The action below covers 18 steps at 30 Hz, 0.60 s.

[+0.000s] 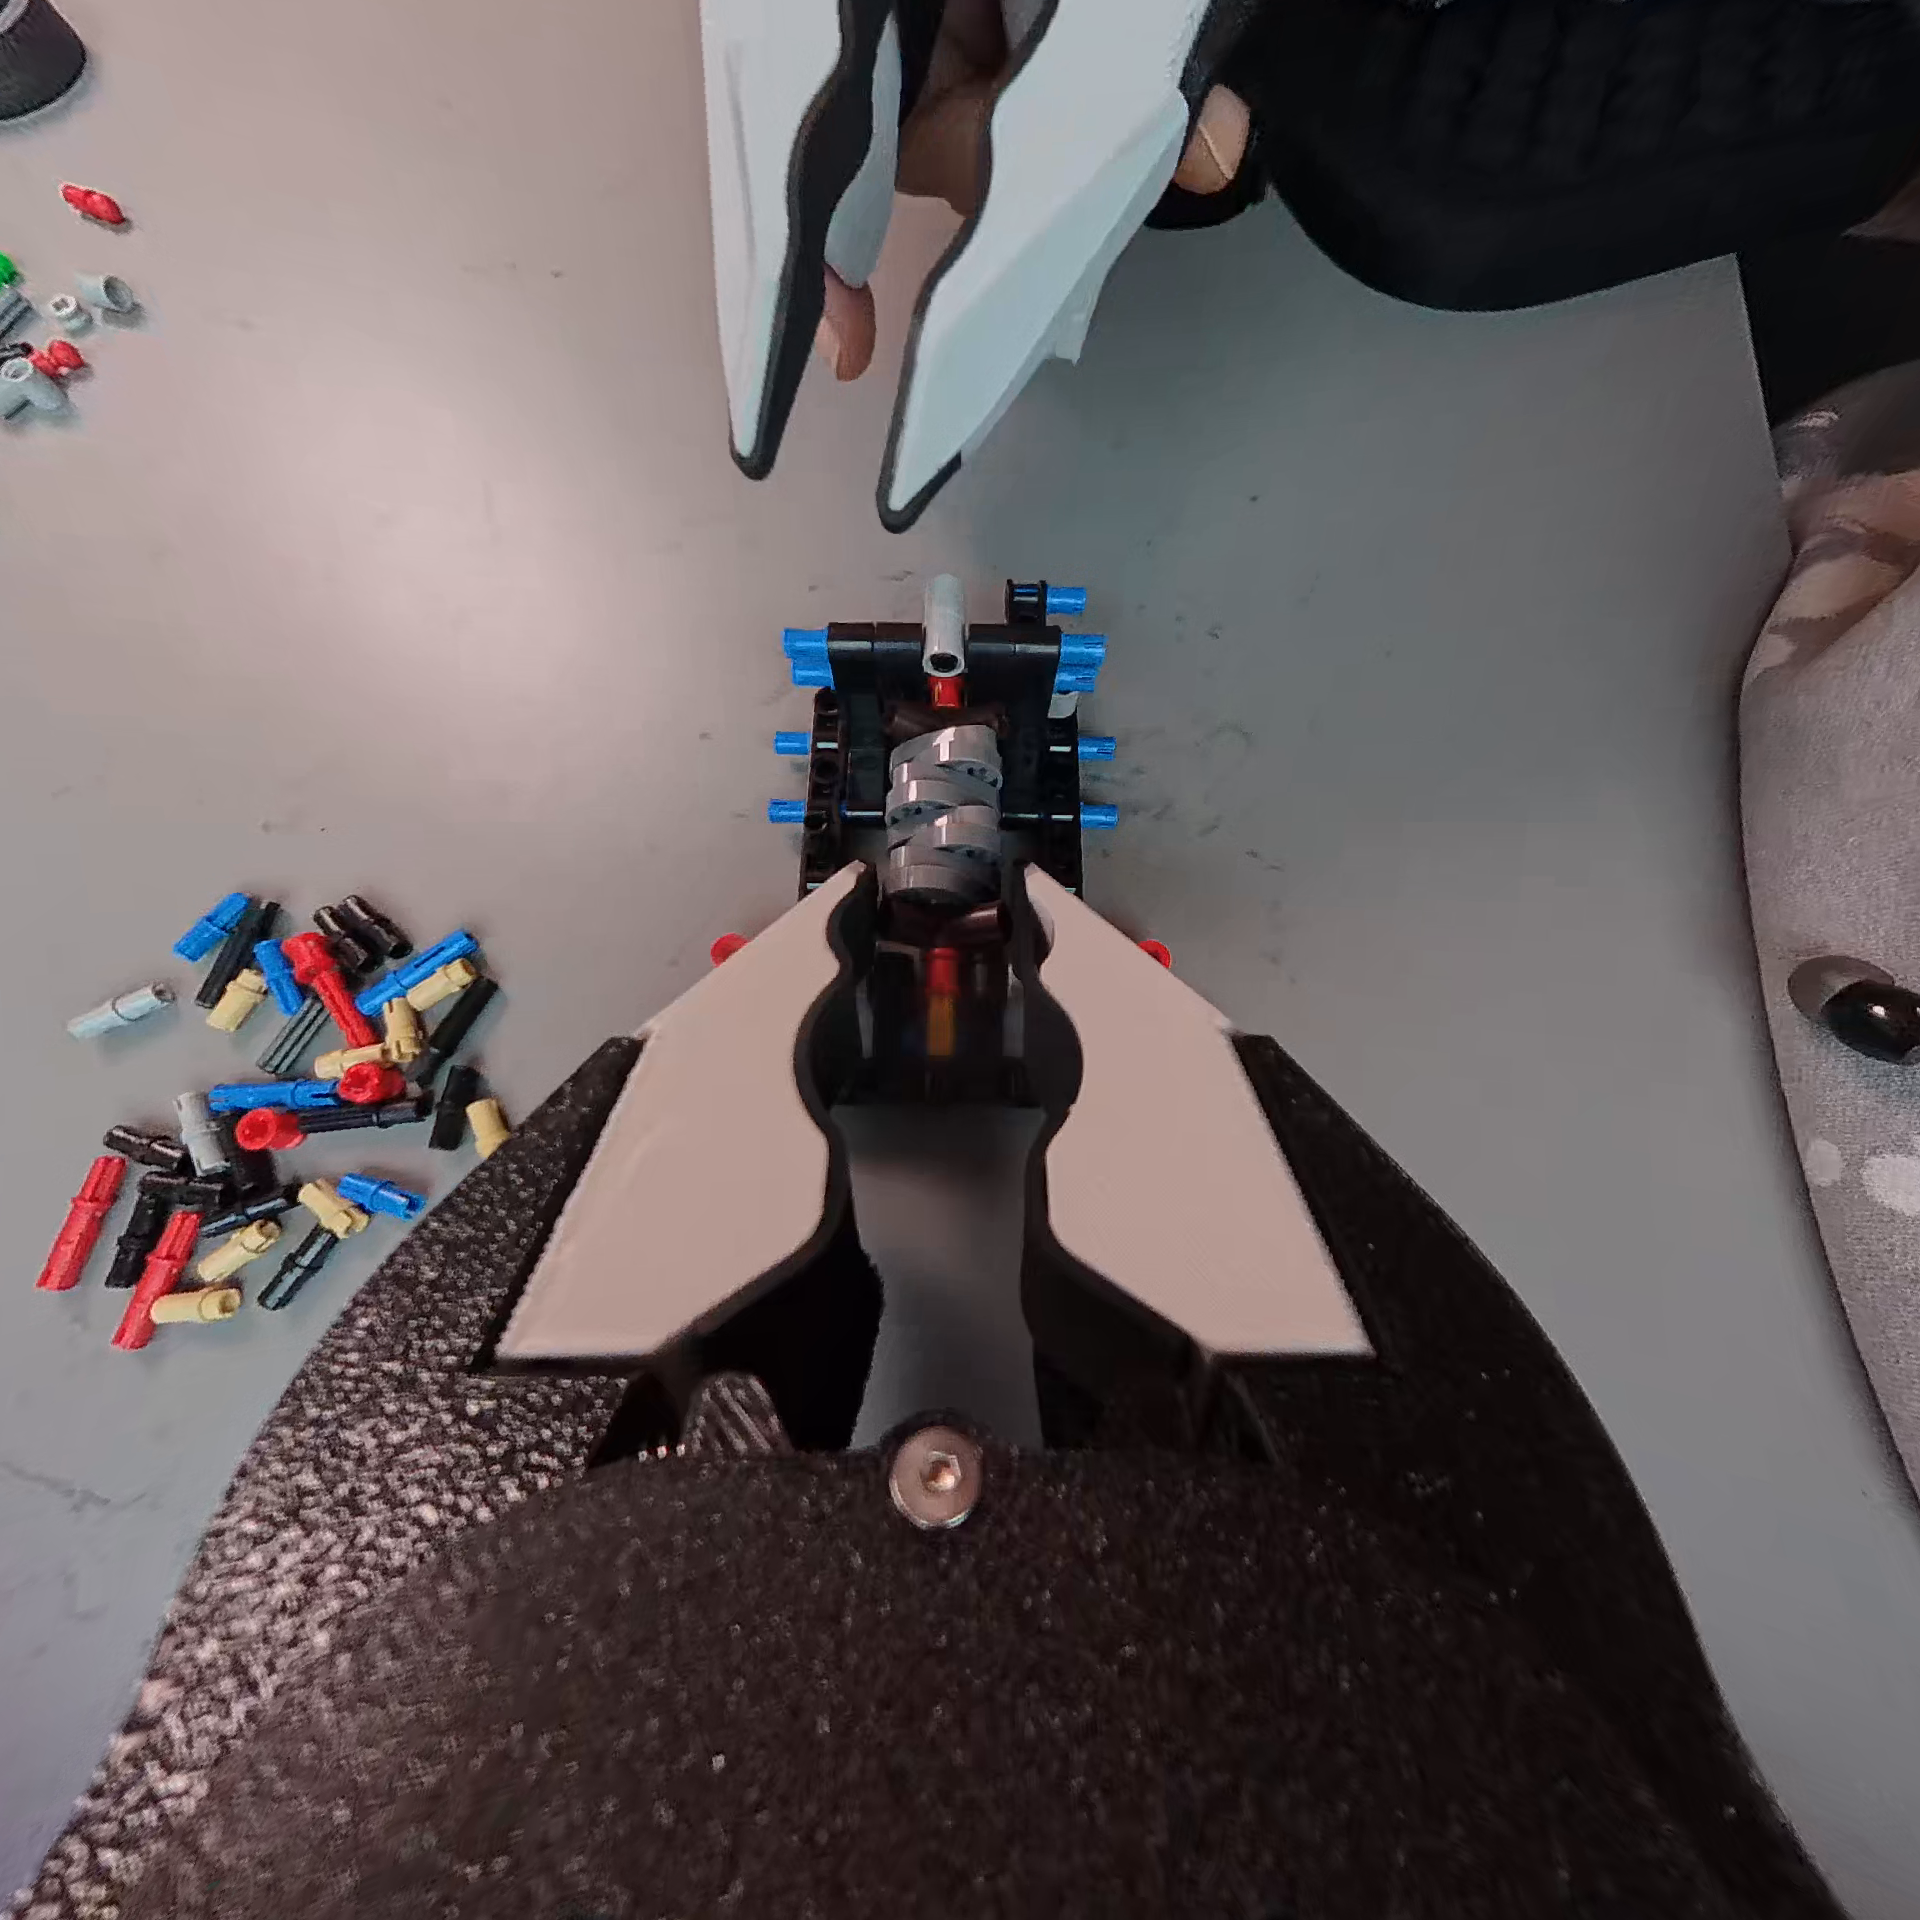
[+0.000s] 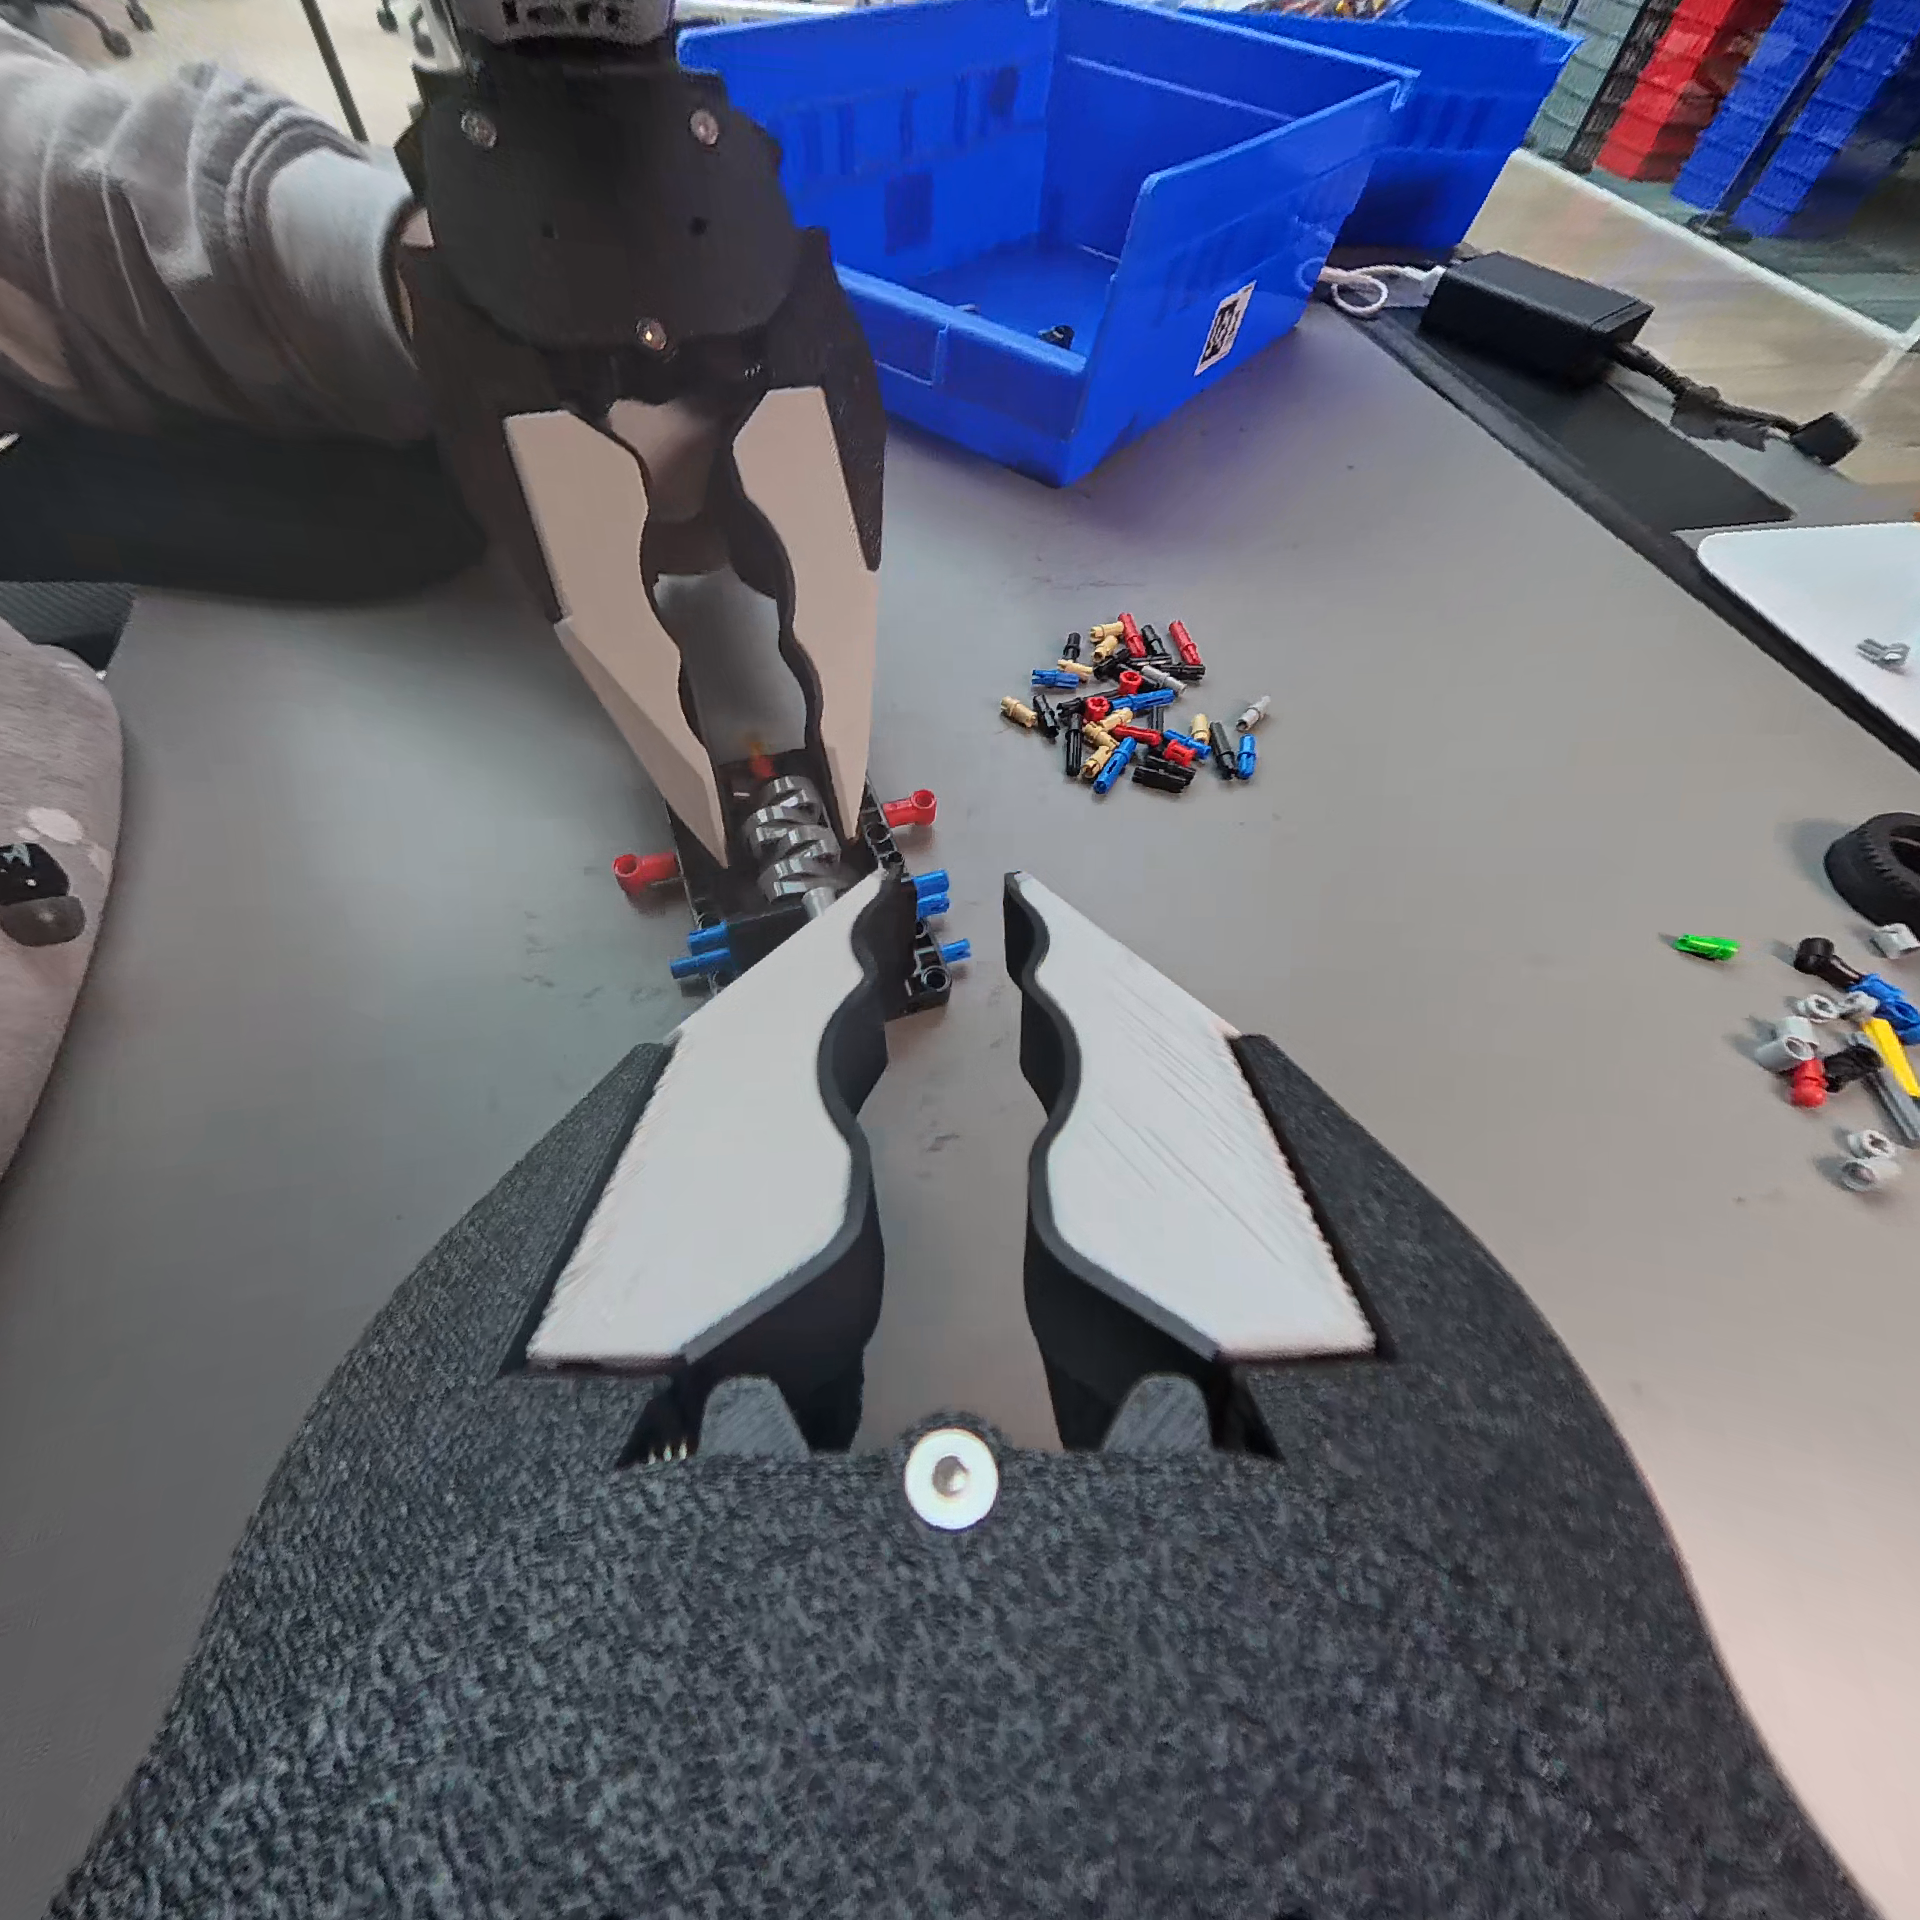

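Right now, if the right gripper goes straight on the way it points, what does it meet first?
Probably the black brick frame: the right gripper's left finger already overlaps its near corner, though contact is unclear. Beyond it stands the left gripper.

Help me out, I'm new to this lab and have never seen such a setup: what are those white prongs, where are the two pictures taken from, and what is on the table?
Each picture comes from a camera on a hand-held gripper, looking along its two white fingers. A person holds one in each hand.

The left gripper has its fingers on either side of a small black brick assembly with blue pins and a grey spiral part, seemingly clamping its frame on the grey table. The right gripper is open and empty, hovering close by that assembly.

Beside them lies a loose pile of small pins, red, blue, black and tan. Farther right are more scattered parts and a small tyre. Behind stands a blue bin.
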Each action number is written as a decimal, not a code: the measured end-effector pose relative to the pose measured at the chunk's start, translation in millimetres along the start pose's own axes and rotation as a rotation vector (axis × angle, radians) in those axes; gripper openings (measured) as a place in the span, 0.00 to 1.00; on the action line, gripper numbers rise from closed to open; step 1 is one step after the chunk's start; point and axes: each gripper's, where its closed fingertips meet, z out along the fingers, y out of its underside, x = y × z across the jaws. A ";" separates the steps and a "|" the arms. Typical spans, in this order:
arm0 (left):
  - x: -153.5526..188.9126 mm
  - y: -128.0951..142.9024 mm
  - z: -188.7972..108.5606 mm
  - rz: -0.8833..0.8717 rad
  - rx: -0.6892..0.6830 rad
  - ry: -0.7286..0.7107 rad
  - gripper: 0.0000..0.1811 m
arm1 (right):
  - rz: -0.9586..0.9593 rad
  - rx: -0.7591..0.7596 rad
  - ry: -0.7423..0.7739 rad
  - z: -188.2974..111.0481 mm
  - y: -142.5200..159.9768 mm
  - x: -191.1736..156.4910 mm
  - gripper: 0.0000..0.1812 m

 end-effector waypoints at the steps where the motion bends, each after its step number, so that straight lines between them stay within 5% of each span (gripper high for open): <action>1: 0.3 -1.8 1.7 0.001 0.009 0.001 0.14 | 0.009 0.020 0.009 -2.0 -2.5 3.3 0.10; 10: -17.0 -18.3 15.8 0.001 0.059 -0.075 0.16 | 0.119 0.200 0.183 -23.1 -20.6 48.9 0.10; 18: -43.9 -82.8 -47.3 -0.179 0.584 -0.138 0.35 | 0.099 0.264 0.438 -31.6 -42.5 124.1 0.11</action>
